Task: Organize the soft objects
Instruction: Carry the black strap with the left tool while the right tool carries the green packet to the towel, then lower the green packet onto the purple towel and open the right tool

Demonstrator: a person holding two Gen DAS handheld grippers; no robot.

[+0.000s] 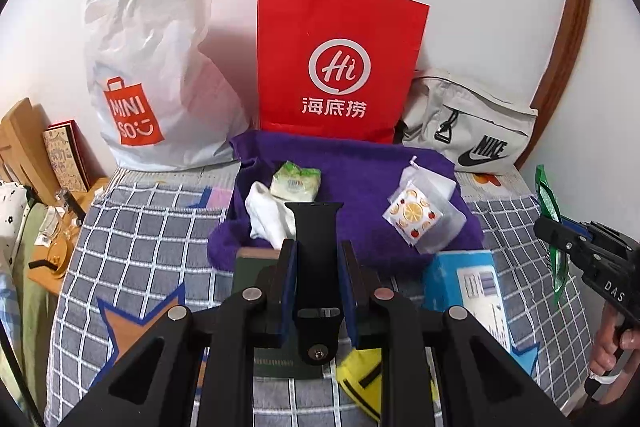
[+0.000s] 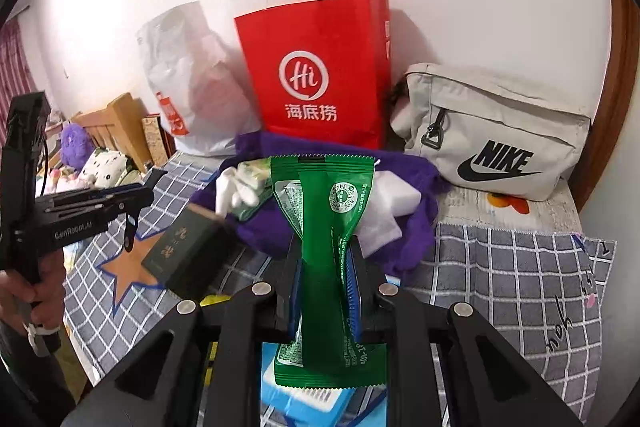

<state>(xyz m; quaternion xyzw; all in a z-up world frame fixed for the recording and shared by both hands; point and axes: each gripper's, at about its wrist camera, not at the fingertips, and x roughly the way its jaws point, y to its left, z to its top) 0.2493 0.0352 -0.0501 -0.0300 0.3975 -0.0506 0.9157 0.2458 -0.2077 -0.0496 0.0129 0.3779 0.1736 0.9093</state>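
At the far left leans a white crumpled plastic Miniso bag (image 1: pixel 156 75) against the wall. Next to it stands a red paper bag with white handles (image 1: pixel 336 67), and to the right lies a grey fabric Nike pouch (image 1: pixel 472 127). In front of them a purple fuzzy cloth (image 1: pixel 352 179) carries a white sock (image 1: pixel 268 215). The left gripper (image 1: pixel 318 259) is clamped on a black rubber watch strap (image 1: pixel 316 239). The right gripper (image 2: pixel 326 267) pinches a green foil sachet (image 2: pixel 324 227), which hides part of the cloth.
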